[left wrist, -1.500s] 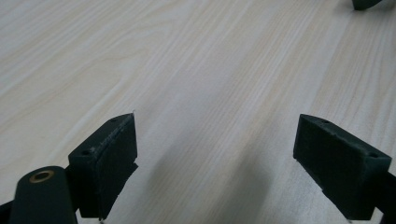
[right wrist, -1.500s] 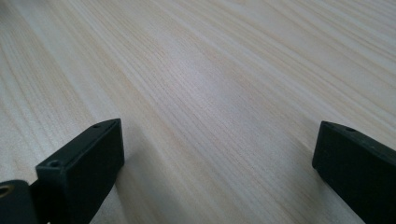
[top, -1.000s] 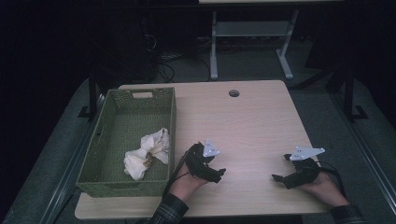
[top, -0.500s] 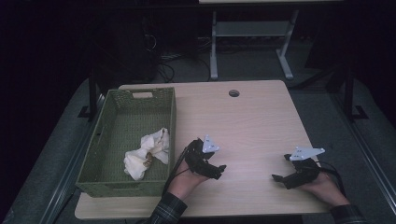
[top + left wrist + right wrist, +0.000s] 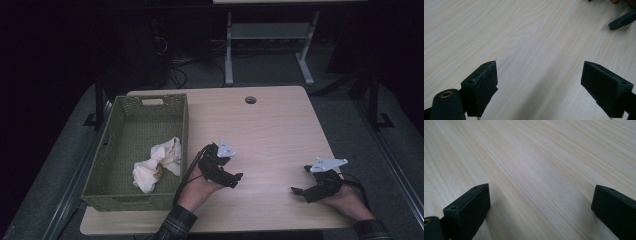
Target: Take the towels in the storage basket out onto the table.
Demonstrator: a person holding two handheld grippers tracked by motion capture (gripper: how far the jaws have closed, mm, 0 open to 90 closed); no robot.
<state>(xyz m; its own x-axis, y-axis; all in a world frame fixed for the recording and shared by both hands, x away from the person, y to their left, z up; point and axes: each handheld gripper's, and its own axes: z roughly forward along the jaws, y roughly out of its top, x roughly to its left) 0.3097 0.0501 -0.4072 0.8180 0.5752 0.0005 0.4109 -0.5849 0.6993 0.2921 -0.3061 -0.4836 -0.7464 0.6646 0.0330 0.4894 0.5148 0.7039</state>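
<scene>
Left gripper (image 5: 231,176) being held low over the wooden table (image 5: 280,125), jaws spread and empty, right gripper (image 5: 300,186) likewise parted wide, crumpled white cloth (image 5: 156,162) being kept inside the green basket (image 5: 131,107).

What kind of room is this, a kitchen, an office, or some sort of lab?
Probably a lab or recording workspace, not a kitchen. A plain wooden desk with a cable hole holds a green basket; cables lie tangled on the dark floor behind, by another desk's metal frame.
</scene>
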